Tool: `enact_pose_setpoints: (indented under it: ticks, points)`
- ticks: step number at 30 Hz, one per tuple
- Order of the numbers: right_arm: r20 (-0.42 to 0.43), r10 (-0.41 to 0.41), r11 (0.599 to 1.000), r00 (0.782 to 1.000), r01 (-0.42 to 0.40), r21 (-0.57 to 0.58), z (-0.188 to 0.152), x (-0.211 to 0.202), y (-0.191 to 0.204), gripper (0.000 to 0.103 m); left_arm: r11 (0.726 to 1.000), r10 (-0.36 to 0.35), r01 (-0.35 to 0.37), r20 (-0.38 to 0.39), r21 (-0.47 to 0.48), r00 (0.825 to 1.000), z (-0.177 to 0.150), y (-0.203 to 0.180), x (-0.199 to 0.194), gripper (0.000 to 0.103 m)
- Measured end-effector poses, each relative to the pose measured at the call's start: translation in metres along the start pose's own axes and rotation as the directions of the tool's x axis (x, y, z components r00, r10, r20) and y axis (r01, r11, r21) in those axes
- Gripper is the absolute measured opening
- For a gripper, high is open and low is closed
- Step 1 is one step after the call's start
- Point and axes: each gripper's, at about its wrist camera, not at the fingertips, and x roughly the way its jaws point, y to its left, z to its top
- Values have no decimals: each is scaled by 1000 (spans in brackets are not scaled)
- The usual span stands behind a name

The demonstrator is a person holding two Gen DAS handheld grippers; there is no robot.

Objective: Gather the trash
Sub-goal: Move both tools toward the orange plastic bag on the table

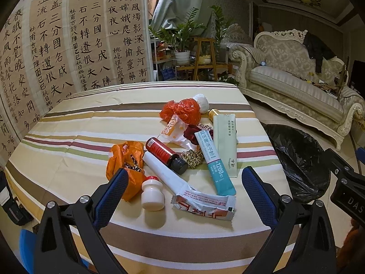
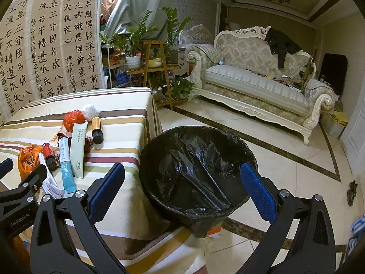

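Trash lies in a heap on the striped table (image 1: 75,123): a small white bottle (image 1: 152,193), a red-and-white sachet (image 1: 203,206), a white tube (image 1: 163,171), a red vial (image 1: 166,152), a teal sachet (image 1: 215,162), a pale green packet (image 1: 224,141), orange wrappers (image 1: 124,159) and an orange bag (image 1: 180,111). My left gripper (image 1: 184,187) is open and empty, above the white bottle and sachet. My right gripper (image 2: 182,187) is open and empty, over the black-lined bin (image 2: 196,166) beside the table (image 2: 123,123). The heap also shows in the right wrist view (image 2: 68,150).
A cream sofa (image 2: 255,77) stands across the tiled floor. Potted plants on a wooden stand (image 2: 155,59) sit behind the table. A calligraphy screen (image 1: 68,41) runs along the left. The bin also shows in the left wrist view (image 1: 298,159), right of the table.
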Motion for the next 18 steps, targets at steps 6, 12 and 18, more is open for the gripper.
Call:
enact_pose_setpoints:
  ticks: [6,12,18]
  points:
    - [-1,-3,1000,1000,3,4,0,-1,-3,99,1000,1,-1,0,2,1000,-1,0,1,97]
    - [-4,-4,1000,1000,4,8,0,-1,-5,99,1000,0,0,-3,6,1000,-2,-2,2,97]
    - [-5,-8,1000,1000,9,12,0,0,-8,99,1000,1,0,-8,15,1000,-2,-6,3,97]
